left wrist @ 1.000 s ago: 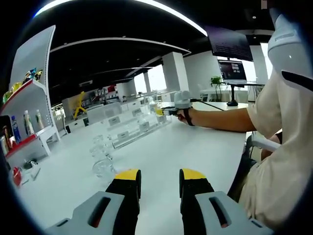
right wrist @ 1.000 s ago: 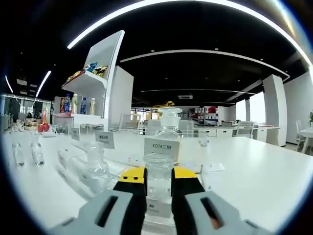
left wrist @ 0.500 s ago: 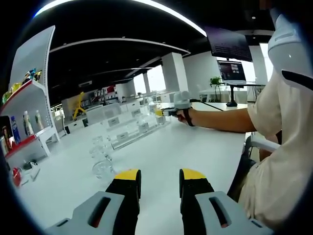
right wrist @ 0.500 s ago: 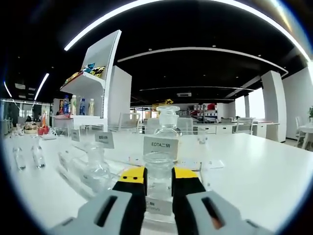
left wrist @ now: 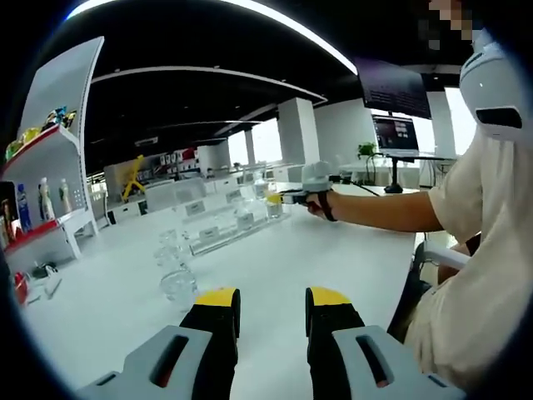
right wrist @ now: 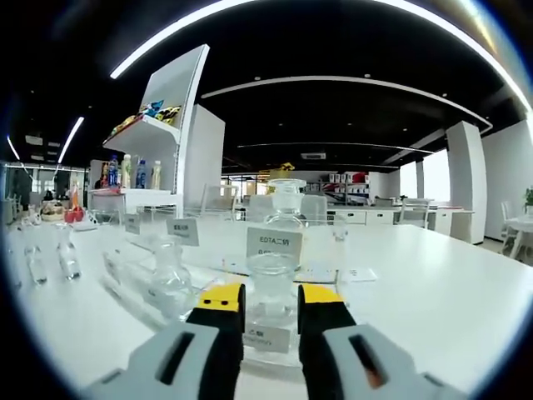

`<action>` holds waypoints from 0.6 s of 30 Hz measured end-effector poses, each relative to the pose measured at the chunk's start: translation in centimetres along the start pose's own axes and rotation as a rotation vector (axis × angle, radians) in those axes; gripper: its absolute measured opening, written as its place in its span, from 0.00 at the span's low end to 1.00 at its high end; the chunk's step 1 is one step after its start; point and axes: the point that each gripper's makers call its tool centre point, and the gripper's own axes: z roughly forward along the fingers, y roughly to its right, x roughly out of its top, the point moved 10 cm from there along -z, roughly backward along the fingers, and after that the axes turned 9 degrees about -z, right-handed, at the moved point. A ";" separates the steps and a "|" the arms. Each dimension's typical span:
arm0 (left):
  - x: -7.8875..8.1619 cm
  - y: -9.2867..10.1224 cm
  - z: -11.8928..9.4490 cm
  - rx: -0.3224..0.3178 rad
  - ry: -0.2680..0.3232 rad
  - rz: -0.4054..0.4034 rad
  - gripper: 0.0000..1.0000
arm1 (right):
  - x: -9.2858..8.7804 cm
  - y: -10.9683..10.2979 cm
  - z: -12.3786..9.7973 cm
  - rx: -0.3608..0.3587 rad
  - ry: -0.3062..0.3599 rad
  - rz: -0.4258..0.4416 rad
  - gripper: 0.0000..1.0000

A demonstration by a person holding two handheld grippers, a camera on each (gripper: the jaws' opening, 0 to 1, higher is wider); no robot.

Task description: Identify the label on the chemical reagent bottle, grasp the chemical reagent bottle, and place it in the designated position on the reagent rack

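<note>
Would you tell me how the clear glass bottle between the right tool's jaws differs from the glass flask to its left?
The wide-mouthed clear glass bottle stands between the right tool's jaws; the round-bodied clear glass flask stands apart from them, to the left. The bottle is straight-sided with a broad neck; the flask narrows to a slim neck. Both are transparent and upright, on the clear rack.

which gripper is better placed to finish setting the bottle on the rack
The right. The right gripper has the clear bottle between its jaws at the rack, by the label card. The left gripper hangs open over bare table, far from the rack.
</note>
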 end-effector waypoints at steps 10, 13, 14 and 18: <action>-0.2 -0.5 0.2 0.005 0.025 -0.051 0.31 | 2.0 2.7 -3.8 -0.034 0.042 0.012 0.26; 0.0 -0.2 0.0 0.003 0.027 -0.044 0.31 | 2.3 3.2 -5.1 -0.024 0.048 0.017 0.27; 0.1 -0.1 -0.1 0.007 0.028 -0.040 0.31 | 2.4 3.2 -5.5 -0.013 0.049 0.018 0.27; 0.2 -0.1 -0.6 0.017 0.034 -0.036 0.31 | 2.3 2.9 -7.3 0.017 0.046 0.010 0.28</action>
